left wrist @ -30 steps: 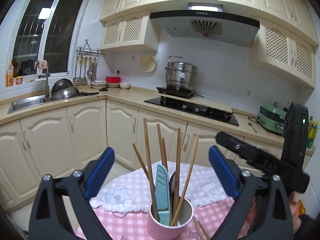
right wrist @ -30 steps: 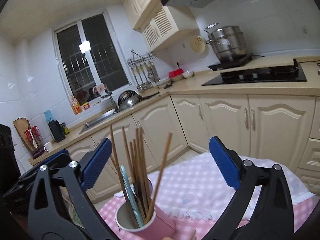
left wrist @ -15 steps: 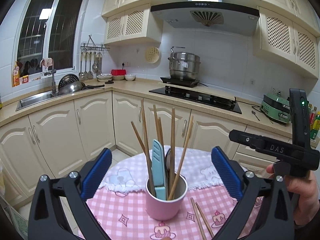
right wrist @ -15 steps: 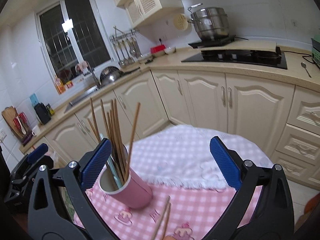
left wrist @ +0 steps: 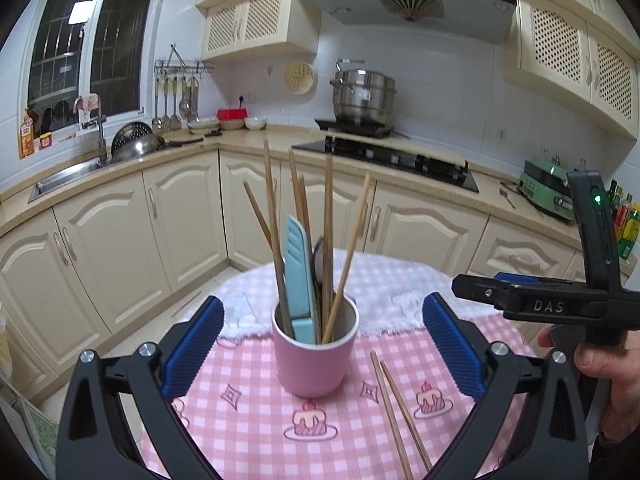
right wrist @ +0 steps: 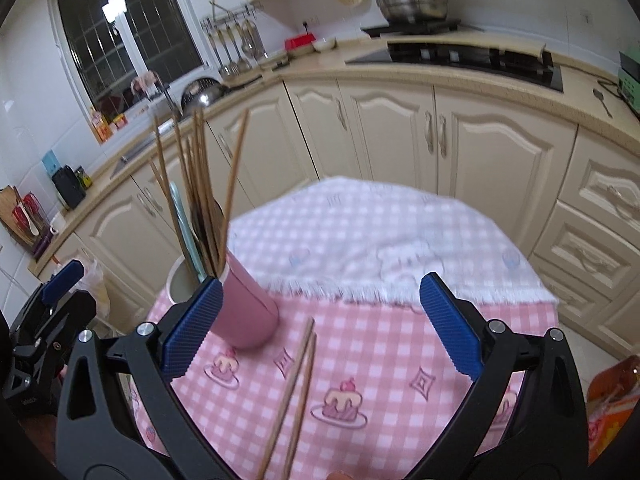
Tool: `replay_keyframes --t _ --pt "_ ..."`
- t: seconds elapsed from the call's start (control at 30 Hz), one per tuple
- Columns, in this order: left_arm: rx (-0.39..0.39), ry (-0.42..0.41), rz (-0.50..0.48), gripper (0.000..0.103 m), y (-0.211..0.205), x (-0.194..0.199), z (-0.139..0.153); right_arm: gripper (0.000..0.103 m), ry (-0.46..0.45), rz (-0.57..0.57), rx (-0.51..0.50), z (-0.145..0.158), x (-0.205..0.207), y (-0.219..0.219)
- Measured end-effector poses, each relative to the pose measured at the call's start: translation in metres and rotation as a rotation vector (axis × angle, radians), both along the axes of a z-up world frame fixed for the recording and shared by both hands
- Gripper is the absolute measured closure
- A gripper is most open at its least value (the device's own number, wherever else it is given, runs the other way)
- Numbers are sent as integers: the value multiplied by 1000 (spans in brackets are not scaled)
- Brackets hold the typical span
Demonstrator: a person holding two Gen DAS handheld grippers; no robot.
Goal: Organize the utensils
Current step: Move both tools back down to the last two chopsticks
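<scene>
Low in the right wrist frame, the right gripper (right wrist: 320, 320) hangs with its pads spread wide and nothing between them, centred over two loose chopsticks (right wrist: 296, 392) that lie side by side on the pink checked worktop (right wrist: 400, 344). That aim suggests the pair is the next pick: they run lengthwise toward the camera, so the pads would close across their thin width. Left of them, touching the left blue pad's outline in the frame, stands the pink cup (right wrist: 244, 312), already bristling with upright chopsticks and a pale blue utensil; it is plainly the collecting place.

Lower centre of the left wrist frame, the left gripper (left wrist: 320, 348) is likewise wide apart and empty, straddling the cup (left wrist: 314, 352) without touching it, perhaps ready to steady it against tipping. The loose chopsticks (left wrist: 396, 408) lie just right of the cup. At the right edge a hand (left wrist: 608, 380) holds the right gripper's body (left wrist: 548, 308).
</scene>
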State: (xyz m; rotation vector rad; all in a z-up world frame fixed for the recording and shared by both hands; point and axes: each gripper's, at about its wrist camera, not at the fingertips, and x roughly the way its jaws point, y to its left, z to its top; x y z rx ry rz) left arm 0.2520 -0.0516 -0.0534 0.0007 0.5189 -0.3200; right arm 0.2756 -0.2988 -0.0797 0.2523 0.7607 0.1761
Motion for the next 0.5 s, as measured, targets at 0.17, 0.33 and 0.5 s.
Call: replay_keyframes --t 0.17,0.33,0.5 --pt "21 48 -12 6 -7 -1 -16 6 76 8 -25 -22 -7 -2" --pt "42 110 -21 6 -14 3 -35 6 157 18 -65 -47 -12 -1" --pt "77 190 -36 6 -23 9 -59 6 237 44 -119 -71 -16 6"
